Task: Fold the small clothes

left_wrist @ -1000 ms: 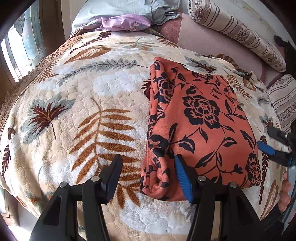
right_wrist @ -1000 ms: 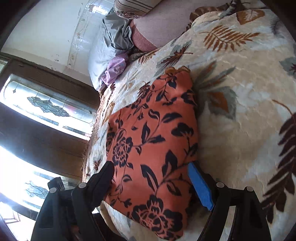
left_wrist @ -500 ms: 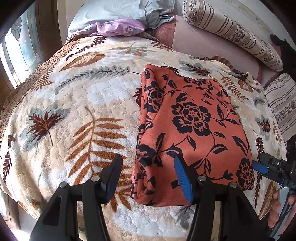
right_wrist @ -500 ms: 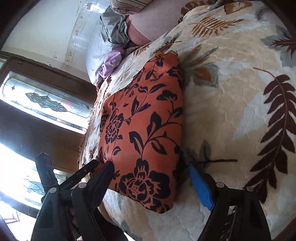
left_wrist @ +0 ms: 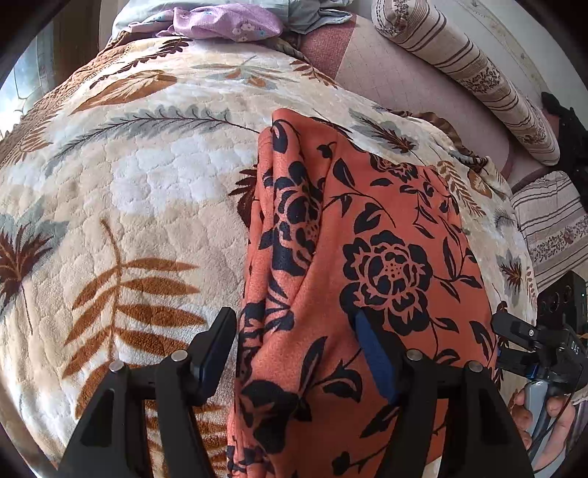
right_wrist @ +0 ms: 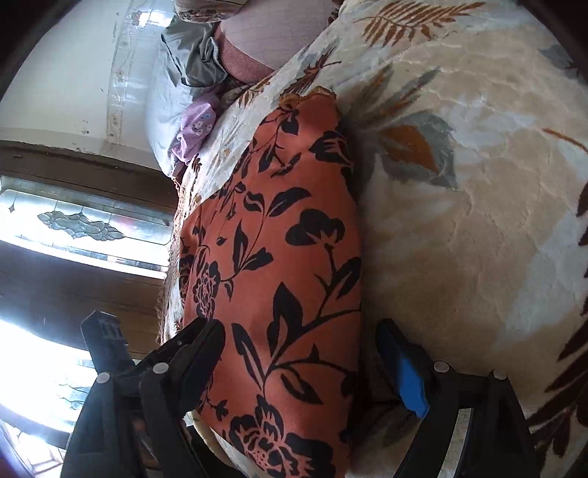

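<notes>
Two sets of tongs straddle the same cloth, and neither pinches it. Your left gripper [left_wrist: 292, 347] points steeply down with its jaws opening; the rolled left edge of the orange floral garment [left_wrist: 352, 279] lies between its fingers, but the pads stand clear of the fabric. Your right gripper [right_wrist: 301, 362] has its jaws spread wide over the garment's [right_wrist: 279, 264] near right corner, one finger above the cloth and the blue-padded one down beside its edge, over the blanket; nothing is clamped there either.

From the left wrist view you can see the right gripper [left_wrist: 514, 340] at the far right edge, with your hand [left_wrist: 540, 411] wrapped round its handle below.

The garment lies folded into a thick oblong on the leaf-patterned blanket [left_wrist: 121, 206], running away from you toward the head of the bed. Its left side is bunched into several loose lengthwise pleats, while the right part lies flat and smooth.

Beyond the blanket, a pinkish sheet [left_wrist: 389, 70] shows. On it rest a striped bolster pillow [left_wrist: 463, 77] toward the right and a pale blue-grey cloth [left_wrist: 308, 14] with a lilac printed piece [left_wrist: 224, 25] heaped at the top left, well apart from the garment. In the right wrist view a leaded glass window [right_wrist: 81, 224] in a dark wooden frame fills the left side.
</notes>
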